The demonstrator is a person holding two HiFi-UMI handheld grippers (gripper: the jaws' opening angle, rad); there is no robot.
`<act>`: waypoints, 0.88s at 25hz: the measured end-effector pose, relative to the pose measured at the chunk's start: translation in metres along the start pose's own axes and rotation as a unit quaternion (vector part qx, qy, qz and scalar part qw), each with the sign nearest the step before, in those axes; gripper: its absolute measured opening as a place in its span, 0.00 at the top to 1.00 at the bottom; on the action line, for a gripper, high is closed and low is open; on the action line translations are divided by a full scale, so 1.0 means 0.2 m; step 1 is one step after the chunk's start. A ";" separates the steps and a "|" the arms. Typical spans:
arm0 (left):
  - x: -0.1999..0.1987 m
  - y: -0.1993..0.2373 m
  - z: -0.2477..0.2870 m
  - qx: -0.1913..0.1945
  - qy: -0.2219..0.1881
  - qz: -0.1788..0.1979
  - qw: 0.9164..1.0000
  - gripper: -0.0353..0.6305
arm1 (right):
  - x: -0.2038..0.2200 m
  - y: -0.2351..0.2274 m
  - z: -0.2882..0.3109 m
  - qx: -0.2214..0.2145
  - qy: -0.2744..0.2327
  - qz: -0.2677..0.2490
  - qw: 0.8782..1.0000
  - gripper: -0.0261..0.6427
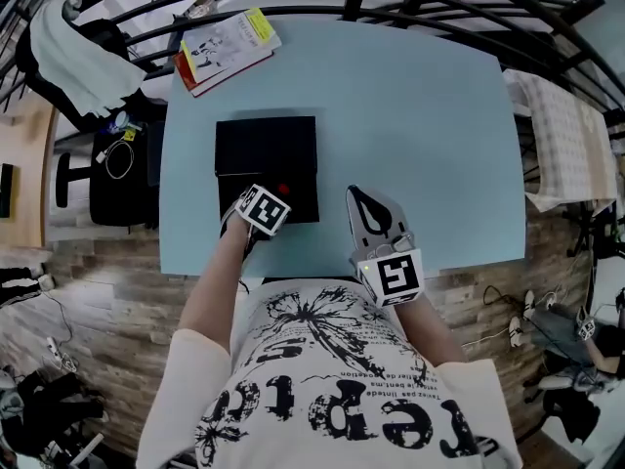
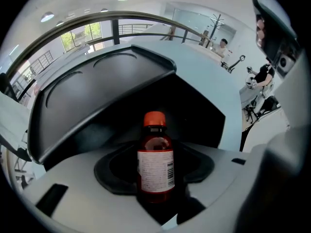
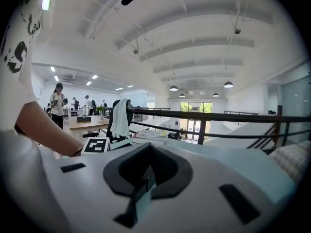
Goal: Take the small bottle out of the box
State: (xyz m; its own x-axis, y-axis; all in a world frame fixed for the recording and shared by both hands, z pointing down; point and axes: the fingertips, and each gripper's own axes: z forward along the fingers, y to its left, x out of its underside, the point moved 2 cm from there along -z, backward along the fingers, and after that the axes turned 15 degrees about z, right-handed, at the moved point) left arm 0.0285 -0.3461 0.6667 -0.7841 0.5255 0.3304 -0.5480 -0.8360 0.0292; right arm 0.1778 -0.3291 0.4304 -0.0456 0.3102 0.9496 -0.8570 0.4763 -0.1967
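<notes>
**Small bottle gripped at the box's near edge, not yet clear of it**

The left gripper [image 1: 277, 197] has its jaws closed on the small bottle [image 2: 155, 161]. In the left gripper view the bottle stands upright at centre frame, seated in the rounded dark recess where the two pads meet. The black box [image 1: 266, 149] lies at centre left of the head view on the pale blue table [image 1: 420, 115]. The bottle's red cap [image 2: 154, 119] shows over the box's lower right part, with the dark interior and raised lid behind it. The right gripper [image 1: 359, 203] sits at lower centre, jaws together on nothing, apart from the box.

The bottle looks light and rigid, probably plastic or glass with dark liquid inside. The smooth wall and glossy paper label [image 2: 155, 171] could slip under a weak squeeze. The best place to take hold is around the labelled mid-body, below the shoulder, where the sides run straight; that is where the pads appear to sit. Holding by the cap would risk tilting. A straight upward lift should keep the base from catching the box's rim.
</notes>
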 end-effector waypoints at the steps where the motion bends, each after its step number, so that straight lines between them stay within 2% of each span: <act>1: 0.00 0.00 0.00 0.001 -0.004 -0.005 1.000 0.60 | 0.00 0.00 0.00 -0.001 0.001 -0.001 1.000 0.95; 8: -0.01 0.03 -0.10 -0.026 -0.040 -0.035 0.998 0.60 | -0.01 0.03 0.00 -0.010 -0.003 -0.006 1.000 0.95; 14: -0.11 0.02 -0.37 -0.063 -0.115 -0.046 0.990 0.60 | -0.03 0.03 0.00 -0.009 -0.010 -0.005 1.000 0.95; 18: -0.21 0.01 -0.59 -0.094 -0.190 -0.049 0.976 0.60 | -0.06 0.08 -0.01 -0.037 -0.012 0.009 0.999 0.95; 20: -0.26 0.01 -0.71 -0.114 -0.231 -0.048 0.965 0.60 | -0.08 0.09 -0.01 -0.045 -0.016 0.007 0.999 0.95; 22: -0.30 0.01 -0.84 -0.135 -0.275 -0.048 0.951 0.60 | -0.10 0.10 -0.01 -0.046 -0.023 0.004 0.999 0.95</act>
State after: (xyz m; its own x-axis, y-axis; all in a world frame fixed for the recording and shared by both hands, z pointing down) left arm 0.0265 -0.3526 0.4883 -0.4965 0.3725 0.7841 -0.7224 -0.6781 -0.1353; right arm 0.1626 -0.3241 0.4066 -0.0769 0.2771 0.9577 -0.8059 0.5483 -0.2233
